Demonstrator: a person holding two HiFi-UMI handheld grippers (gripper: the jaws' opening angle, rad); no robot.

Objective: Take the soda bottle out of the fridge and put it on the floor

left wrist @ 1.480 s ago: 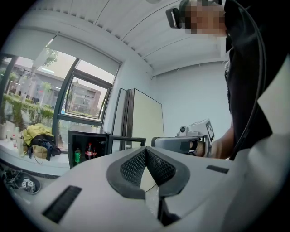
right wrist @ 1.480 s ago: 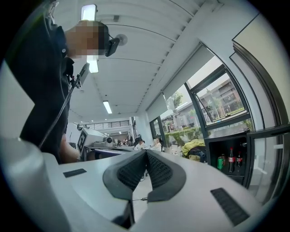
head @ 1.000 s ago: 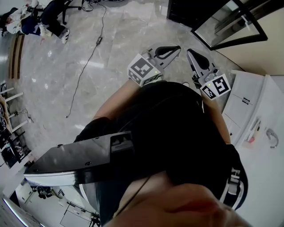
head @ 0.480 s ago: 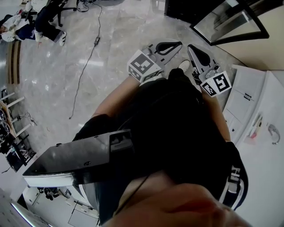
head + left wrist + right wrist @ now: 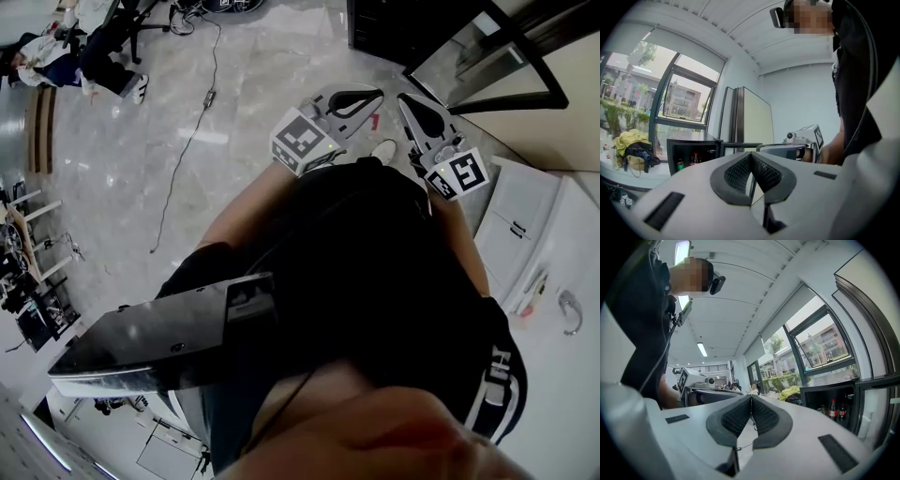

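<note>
The black mini fridge (image 5: 389,26) stands at the top of the head view with its glass door (image 5: 487,52) swung open. In the right gripper view two red-capped soda bottles (image 5: 837,410) stand inside the fridge (image 5: 825,401). The left gripper view shows them small and far off in the fridge (image 5: 691,157). My left gripper (image 5: 375,94) and right gripper (image 5: 403,99) are held side by side above the floor, short of the fridge. Both are shut with nothing between the pads. Each gripper also shows in the other's view, the left gripper (image 5: 701,392) and the right gripper (image 5: 787,151).
A dark cable (image 5: 183,141) runs across the marble floor at the left. Seated people and office chairs (image 5: 94,47) are at the far left. A white cabinet (image 5: 534,253) stands at the right. The person's white shoe (image 5: 382,150) shows under the grippers.
The view has drifted slightly and both grippers sit a little higher in it, nearer the fridge. A white shoe has come into view below them. Both grippers stay shut.
</note>
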